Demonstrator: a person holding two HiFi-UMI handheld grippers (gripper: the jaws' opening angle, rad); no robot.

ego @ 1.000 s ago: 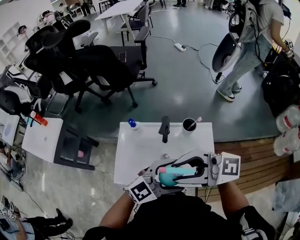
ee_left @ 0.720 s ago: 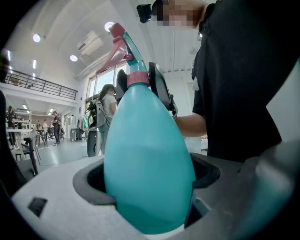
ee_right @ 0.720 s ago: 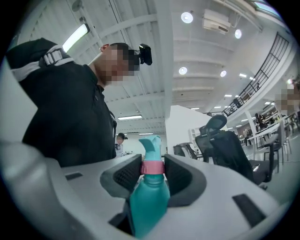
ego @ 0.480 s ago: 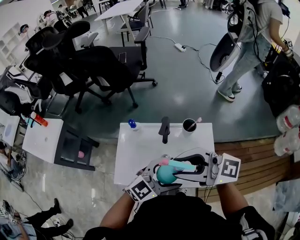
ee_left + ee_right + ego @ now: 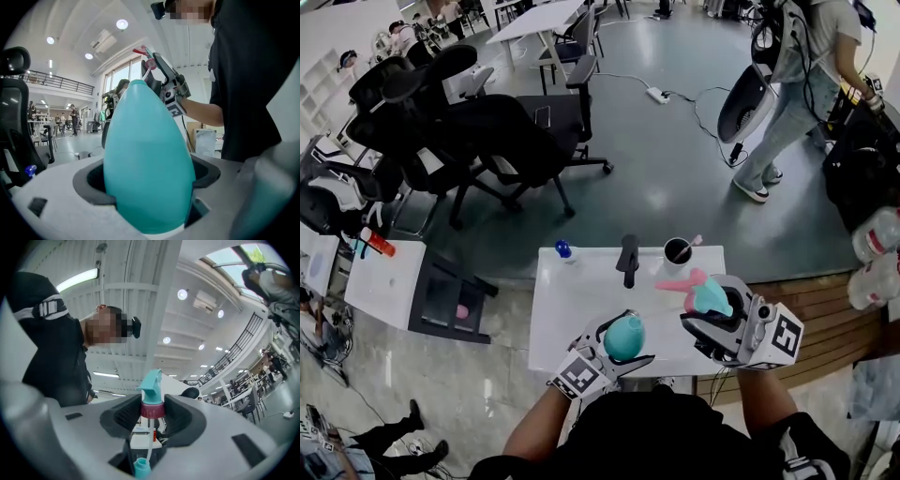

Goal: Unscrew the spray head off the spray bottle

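The spray bottle is in two parts. Its teal egg-shaped body [image 5: 624,337] stands between the jaws of my left gripper [image 5: 619,349], which is shut on it; the body [image 5: 147,164] fills the left gripper view. The spray head [image 5: 698,292], teal with a pink trigger, is apart from the body and up to the right. My right gripper [image 5: 709,309] is shut on it. In the right gripper view the pads clamp the pink collar [image 5: 153,409] below the teal nozzle [image 5: 151,385], and the thin dip tube [image 5: 149,441] hangs free toward the camera.
A white table [image 5: 581,300] lies below both grippers. At its far edge stand a black cup with a stick in it [image 5: 678,249], a black upright object [image 5: 628,255] and a small blue-capped thing [image 5: 563,249]. Office chairs [image 5: 487,131] stand beyond, and a person [image 5: 797,94] stands far right.
The spray head has come off the bottle. My right gripper has carried it up and to the right, while the left gripper with the teal body has shifted slightly left and down.
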